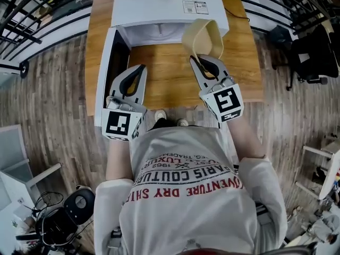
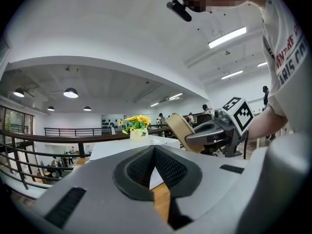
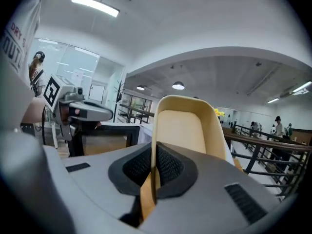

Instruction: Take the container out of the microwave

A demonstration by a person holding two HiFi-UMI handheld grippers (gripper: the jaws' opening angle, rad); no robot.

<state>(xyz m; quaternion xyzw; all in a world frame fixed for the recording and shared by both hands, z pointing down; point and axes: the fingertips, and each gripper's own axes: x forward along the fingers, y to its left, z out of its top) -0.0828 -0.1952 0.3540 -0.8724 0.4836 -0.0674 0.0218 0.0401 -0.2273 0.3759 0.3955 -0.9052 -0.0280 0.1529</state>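
A wooden counter carries a white microwave at its far end, and the bare wood in front of the microwave runs back to the person who stands at the near edge. The microwave's door is swung fully open and sticks out from the microwave's left side toward the person, with its dark inner face turned to the counter. The pale inside of the microwave shows just under its front edge.

The container, a beige dish with rounded corners, is outside the microwave. It is in the air before the right half of the microwave's opening, raised off the counter and tipped up on edge. In the right gripper view its hollow side faces the camera and its far rim stands highest.

The right gripper is in front of the microwave's right half and holds the container. Its jaws are closed narrow on the container's near rim, which runs down between the two black pads.

The left gripper is in front of the microwave's left half, just beside the open door and apart from the container. Its jaws are brought together with the pad tips meeting, and nothing is between them; only counter wood and the white microwave show through the slit below.

A small pot of yellow flowers stands on top of the microwave, near its back.
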